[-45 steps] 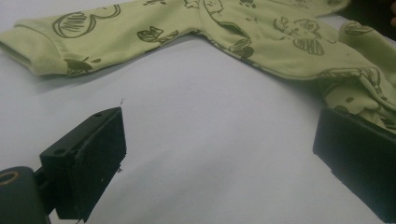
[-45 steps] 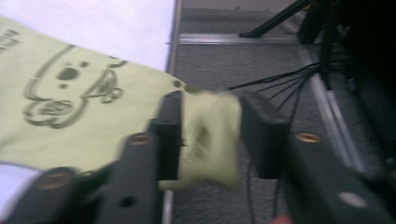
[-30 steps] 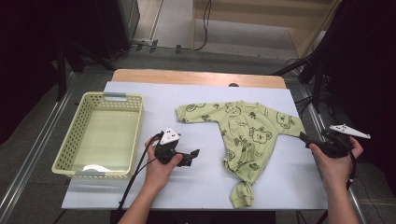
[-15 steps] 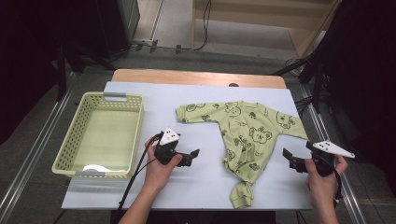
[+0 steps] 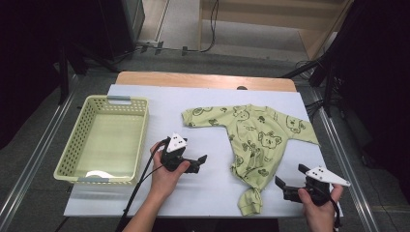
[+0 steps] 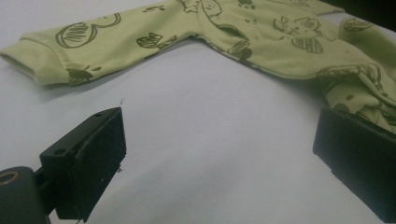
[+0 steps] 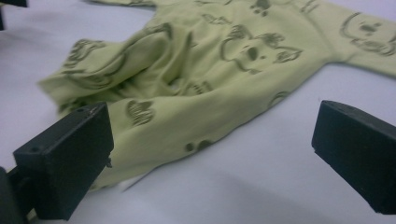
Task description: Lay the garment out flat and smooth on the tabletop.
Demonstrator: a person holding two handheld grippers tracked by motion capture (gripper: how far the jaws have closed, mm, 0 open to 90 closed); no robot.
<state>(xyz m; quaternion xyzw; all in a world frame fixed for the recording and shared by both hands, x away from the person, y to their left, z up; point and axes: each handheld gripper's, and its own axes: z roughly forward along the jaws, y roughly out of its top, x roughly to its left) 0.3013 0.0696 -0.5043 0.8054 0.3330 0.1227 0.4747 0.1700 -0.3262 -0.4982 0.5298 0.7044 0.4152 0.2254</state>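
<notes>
A light green baby garment [image 5: 256,140] with dark animal prints lies spread on the white mat, sleeves out to both sides and its bottom end bunched near the front edge. My left gripper [image 5: 199,163] rests on the mat left of the garment, open and holding nothing; in the left gripper view its jaws [image 6: 219,163] frame bare mat, with the left sleeve [image 6: 70,51] beyond them. My right gripper [image 5: 290,175] sits low at the front right, open, just right of the bunched bottom end. In the right gripper view the garment [image 7: 210,70] lies ahead of the open jaws [image 7: 210,163].
A pale yellow-green plastic basket [image 5: 140,140] stands at the mat's left side, with something white lying at its near end. The wooden table edge [image 5: 203,79] runs along the back. Metal rails flank the table on both sides.
My right gripper has moved from beside the right sleeve toward the front edge and leftward, ending next to the garment's bottom end. The left gripper has stayed put.
</notes>
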